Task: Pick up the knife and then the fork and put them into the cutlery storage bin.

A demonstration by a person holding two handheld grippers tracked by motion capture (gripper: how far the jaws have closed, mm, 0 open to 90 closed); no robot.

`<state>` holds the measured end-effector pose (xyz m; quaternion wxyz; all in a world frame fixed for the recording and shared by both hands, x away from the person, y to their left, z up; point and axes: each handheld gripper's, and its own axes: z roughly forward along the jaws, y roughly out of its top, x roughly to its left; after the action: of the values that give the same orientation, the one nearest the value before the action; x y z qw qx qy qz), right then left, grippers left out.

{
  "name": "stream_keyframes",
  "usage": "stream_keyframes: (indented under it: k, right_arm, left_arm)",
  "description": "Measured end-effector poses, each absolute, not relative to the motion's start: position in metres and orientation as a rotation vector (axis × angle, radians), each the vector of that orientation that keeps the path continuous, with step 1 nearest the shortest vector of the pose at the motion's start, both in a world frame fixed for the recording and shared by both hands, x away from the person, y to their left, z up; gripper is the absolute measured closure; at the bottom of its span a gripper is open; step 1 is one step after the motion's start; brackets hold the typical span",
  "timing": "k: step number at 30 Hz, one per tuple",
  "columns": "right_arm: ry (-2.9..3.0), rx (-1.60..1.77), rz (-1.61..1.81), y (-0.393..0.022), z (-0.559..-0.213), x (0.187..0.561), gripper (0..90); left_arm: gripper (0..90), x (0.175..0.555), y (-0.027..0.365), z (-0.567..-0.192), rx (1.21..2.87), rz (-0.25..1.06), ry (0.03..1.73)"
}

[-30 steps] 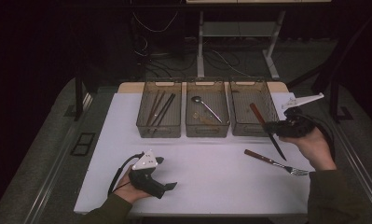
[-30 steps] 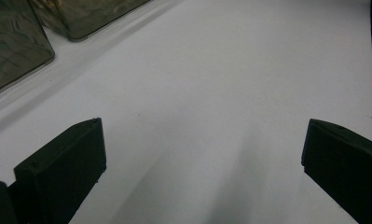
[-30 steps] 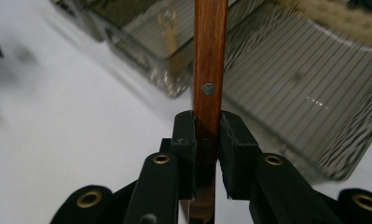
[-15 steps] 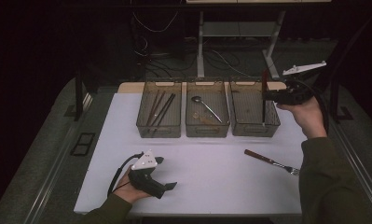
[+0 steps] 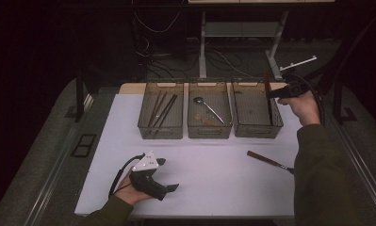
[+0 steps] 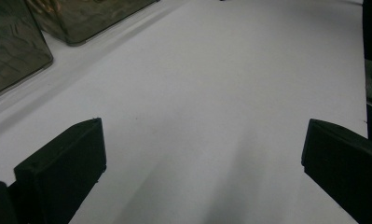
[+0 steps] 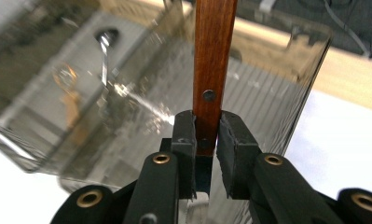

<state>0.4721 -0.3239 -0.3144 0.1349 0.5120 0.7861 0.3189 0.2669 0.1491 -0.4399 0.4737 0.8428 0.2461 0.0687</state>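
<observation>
**Knife held over the right bin**

Knife (image 7: 213,60) first: your right gripper (image 7: 206,135) pinches its wooden handle between both pads, the handle standing upright between the jaws in the right gripper view. In the high view the knife (image 5: 267,96) hangs at the right bin (image 5: 254,128), at about 1 o'clock on the table; I cannot tell whether its lower end touches the bin floor. A second ago that hand was lower and nearer you, at 3 o'clock beside the fork, with the knife slanting above the sheet; since then it has travelled away from you to the bin. The fork (image 5: 269,161) has not shifted and lies on the white sheet at 4 o'clock, just beside your right sleeve.

Your left gripper (image 5: 153,181) has stayed put at 7 o'clock, near the front edge of the sheet (image 5: 214,188), its jaws spread wide with bare sheet between them.

Open room: the middle of the sheet from 6 to 9 o'clock is free. The three bins stand side by side along the far edge; the middle bin (image 5: 209,134) holds a spoon (image 5: 208,108), the left bin (image 5: 160,133) dark sticks (image 5: 161,109).
</observation>
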Motion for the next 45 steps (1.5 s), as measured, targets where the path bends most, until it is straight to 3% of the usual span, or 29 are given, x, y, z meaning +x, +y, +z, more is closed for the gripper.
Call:
stream_keyframes:
  k: [14, 19, 20, 26, 37, 45]
  right_arm:
    - [2.348, 1.574, 0.732, -0.301, -0.365, 0.494, 76.2]
    - [2.313, 1.553, 0.774, -0.301, -0.379, 0.491, 51.0]
    - [2.310, 1.541, 0.757, -0.301, -0.379, 0.489, 49.5]
    - [2.302, 1.468, 0.902, -0.313, -0.375, 0.469, 39.8]
    - [2.317, 1.317, 1.107, -0.325, -0.363, 0.414, 30.4]
    - [2.340, 1.263, 1.129, -0.329, -0.366, 0.382, 30.3]
  left_arm:
    - [0.0, 0.267, 0.150, -0.440, 2.057, 0.163, 0.598]
    - [0.0, 0.267, 0.150, -0.440, 2.060, 0.163, 0.596]
    - [0.0, 0.267, 0.149, -0.440, 2.060, 0.162, 0.598]
    - [0.0, 0.267, 0.149, -0.440, 2.066, 0.166, 0.599]
    - [0.0, 0.267, 0.149, -0.441, 2.067, 0.177, 0.604]
    - [0.0, 0.268, 0.153, -0.442, 2.066, 0.186, 0.592]
